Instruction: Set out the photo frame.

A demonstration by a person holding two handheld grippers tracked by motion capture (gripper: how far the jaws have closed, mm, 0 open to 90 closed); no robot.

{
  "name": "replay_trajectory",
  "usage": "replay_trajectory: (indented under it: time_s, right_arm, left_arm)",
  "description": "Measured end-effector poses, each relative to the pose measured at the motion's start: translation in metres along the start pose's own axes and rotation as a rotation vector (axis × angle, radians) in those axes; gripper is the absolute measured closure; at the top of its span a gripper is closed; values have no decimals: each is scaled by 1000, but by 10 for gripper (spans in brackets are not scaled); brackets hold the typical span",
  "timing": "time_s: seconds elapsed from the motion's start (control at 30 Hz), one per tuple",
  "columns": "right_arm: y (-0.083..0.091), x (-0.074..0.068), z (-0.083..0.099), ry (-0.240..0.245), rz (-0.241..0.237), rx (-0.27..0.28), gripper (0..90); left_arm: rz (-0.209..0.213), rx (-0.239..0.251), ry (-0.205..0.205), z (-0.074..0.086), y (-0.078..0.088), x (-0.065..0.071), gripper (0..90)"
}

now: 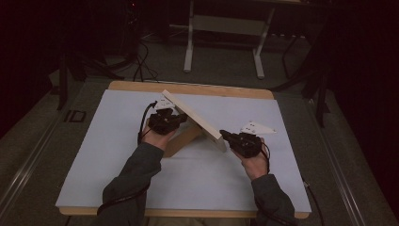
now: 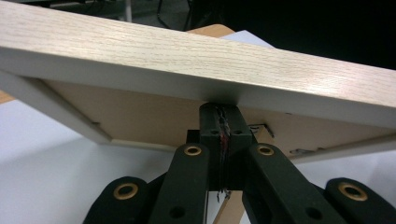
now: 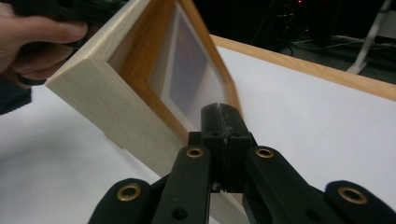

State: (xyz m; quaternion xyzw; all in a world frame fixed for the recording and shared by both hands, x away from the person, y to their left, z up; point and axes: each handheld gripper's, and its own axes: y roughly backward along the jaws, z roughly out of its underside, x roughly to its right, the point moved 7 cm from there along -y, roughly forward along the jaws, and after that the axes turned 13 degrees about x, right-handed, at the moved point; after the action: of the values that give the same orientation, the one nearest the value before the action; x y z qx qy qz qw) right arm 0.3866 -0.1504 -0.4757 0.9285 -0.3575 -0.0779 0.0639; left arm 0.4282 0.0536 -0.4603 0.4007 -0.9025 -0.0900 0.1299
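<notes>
A light wooden picture frame (image 1: 194,116) stands tilted on the white table top (image 1: 117,160), propped by its brown back stand (image 1: 183,140). My left gripper (image 1: 181,118) is behind the frame, jaws shut with nothing between them. In the left gripper view its tips (image 2: 219,111) sit right under the frame's top rail (image 2: 187,60), against the brown backing. My right gripper (image 1: 222,134) is at the frame's lower right end, also shut. In the right gripper view its tips (image 3: 221,112) lie against the front of the frame (image 3: 116,107), near the glass.
The table's wooden rim (image 1: 188,88) runs along the far side. Beyond it on the dark floor stand a white desk frame (image 1: 223,28) and loose cables (image 1: 141,61). The person's other hand (image 3: 32,42) shows behind the frame's corner.
</notes>
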Motion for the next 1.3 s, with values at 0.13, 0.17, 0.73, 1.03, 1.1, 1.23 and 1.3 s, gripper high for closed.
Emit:
replay_trajectory:
  time_s: [0.13, 0.17, 0.73, 1.03, 1.1, 1.23, 1.3]
  right_arm:
    - [-1, -5, 0, 3, -13, -6, 898]
    - [-1, -5, 0, 5, -15, -8, 898]
    - [-9, -27, 1, 20, -76, -14, 898]
    - [-13, -42, 2, 36, -110, -18, 898]
    - [-14, -44, 1, 39, -115, -17, 898]
    - [-17, -49, 1, 42, -129, -18, 898]
    - [-19, -52, 1, 43, -134, -19, 898]
  left_arm:
    - [1, -5, 1, -1, -1, -2, 900]
    - [3, -8, 2, -1, -2, -3, 900]
    - [12, -3, 43, -4, -13, -16, 900]
    - [20, -10, 31, -8, -22, -17, 900]
    - [23, -11, 30, -8, -23, -17, 900]
    - [35, -13, 29, -9, -27, -18, 900]
    - [39, -16, 26, -10, -30, -19, 900]
